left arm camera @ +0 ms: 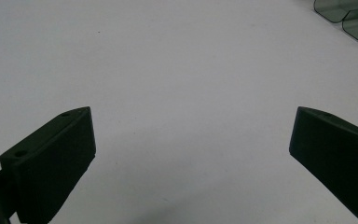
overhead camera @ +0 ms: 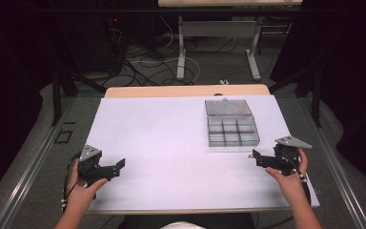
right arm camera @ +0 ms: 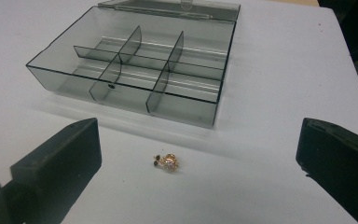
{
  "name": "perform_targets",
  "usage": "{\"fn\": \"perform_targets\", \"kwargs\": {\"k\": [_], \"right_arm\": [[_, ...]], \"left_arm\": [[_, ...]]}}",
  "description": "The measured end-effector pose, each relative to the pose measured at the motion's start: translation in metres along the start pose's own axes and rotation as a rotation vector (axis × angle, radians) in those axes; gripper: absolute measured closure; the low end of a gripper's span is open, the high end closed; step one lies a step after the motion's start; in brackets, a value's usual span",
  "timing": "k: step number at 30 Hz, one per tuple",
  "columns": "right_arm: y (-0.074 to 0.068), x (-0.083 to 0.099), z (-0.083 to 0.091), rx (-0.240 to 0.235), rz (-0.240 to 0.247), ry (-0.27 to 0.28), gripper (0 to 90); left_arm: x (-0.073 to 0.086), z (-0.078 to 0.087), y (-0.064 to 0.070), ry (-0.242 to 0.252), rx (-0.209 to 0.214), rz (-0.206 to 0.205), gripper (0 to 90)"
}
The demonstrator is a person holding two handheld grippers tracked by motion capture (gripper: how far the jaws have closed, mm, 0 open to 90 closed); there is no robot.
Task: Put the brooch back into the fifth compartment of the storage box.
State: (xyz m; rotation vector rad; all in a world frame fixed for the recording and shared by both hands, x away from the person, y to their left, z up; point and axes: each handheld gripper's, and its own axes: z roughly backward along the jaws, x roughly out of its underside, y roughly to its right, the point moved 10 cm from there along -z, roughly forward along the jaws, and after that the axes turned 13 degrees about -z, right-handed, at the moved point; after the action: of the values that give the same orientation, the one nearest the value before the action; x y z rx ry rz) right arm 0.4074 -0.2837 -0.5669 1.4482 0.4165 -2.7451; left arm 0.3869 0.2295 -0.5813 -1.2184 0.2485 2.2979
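A clear grey plastic box with several compartments sits on the right half of the white table, its lid folded open at the back. In the right gripper view the box is empty, and a small gold ornament lies on the table just in front of it. My right gripper is open, its jaws wide apart either side of the ornament and not touching it. In the high view that gripper points left, near the box's front right corner. My left gripper is open over bare table at the front left.
The white table top ends in a wooden strip at the far side. Beyond it lie floor cables and another table's legs. A corner of the box shows at the top right of the left gripper view.
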Motion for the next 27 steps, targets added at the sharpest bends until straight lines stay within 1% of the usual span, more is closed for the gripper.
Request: {"fn": "perform_targets", "kwargs": {"k": [4, 5, 7, 9, 11, 13, 14, 16, 18, 19, 20, 24, 26, 27], "right_arm": [[-0.004, -0.001, 0.000, -0.012, 0.013, 0.002, 0.0], [-0.004, -0.001, -0.002, -0.002, 0.039, 0.008, 0.0], [-0.006, 0.000, -0.003, -0.006, 0.049, 0.000, 0.0], [-0.008, 0.000, -0.005, -0.012, 0.049, 0.006, 0.0], [-0.009, 0.001, -0.006, -0.022, 0.046, -0.008, 0.0], [-0.010, 0.001, -0.007, -0.019, 0.046, -0.004, 0.4], [-0.010, 0.001, -0.008, -0.017, 0.054, -0.009, 1.7], [-0.010, 0.001, -0.009, -0.013, 0.051, -0.006, 2.3], [-0.011, 0.002, -0.012, -0.011, 0.068, -0.020, 3.6], [-0.012, 0.002, -0.013, -0.014, 0.061, -0.020, 4.3], [-0.012, 0.003, -0.014, -0.012, 0.071, -0.024, 5.0], [-0.013, 0.003, -0.016, -0.010, 0.060, -0.027, 6.5], [-0.012, 0.003, -0.019, -0.002, 0.056, -0.028, 10.4], [-0.012, 0.003, -0.019, -0.002, 0.056, -0.028, 10.4]], "left_arm": [[0.000, 0.000, 0.003, 0.003, 0.004, -0.009, 0.3], [0.000, 0.000, 0.003, -0.001, 0.004, -0.015, 0.4], [0.001, -0.001, 0.004, -0.001, 0.003, -0.013, 0.4], [0.001, -0.001, 0.004, -0.001, 0.002, -0.012, 0.5], [0.001, -0.001, 0.004, -0.004, 0.002, -0.012, 0.7], [0.002, -0.001, 0.005, -0.005, 0.000, -0.016, 0.8], [0.002, -0.001, 0.004, -0.004, -0.003, -0.019, 0.9], [0.001, -0.001, 0.005, -0.001, -0.004, -0.017, 0.9], [0.001, -0.001, 0.005, -0.001, -0.006, -0.018, 1.0], [0.001, -0.001, 0.005, -0.001, -0.006, -0.020, 0.9], [0.001, -0.001, 0.005, -0.001, -0.006, -0.020, 1.0], [0.002, -0.001, 0.006, -0.003, -0.003, -0.021, 1.1], [0.002, -0.001, 0.008, -0.007, 0.000, -0.018, 1.1], [0.002, -0.001, 0.008, -0.007, 0.000, -0.018, 1.1]]}}
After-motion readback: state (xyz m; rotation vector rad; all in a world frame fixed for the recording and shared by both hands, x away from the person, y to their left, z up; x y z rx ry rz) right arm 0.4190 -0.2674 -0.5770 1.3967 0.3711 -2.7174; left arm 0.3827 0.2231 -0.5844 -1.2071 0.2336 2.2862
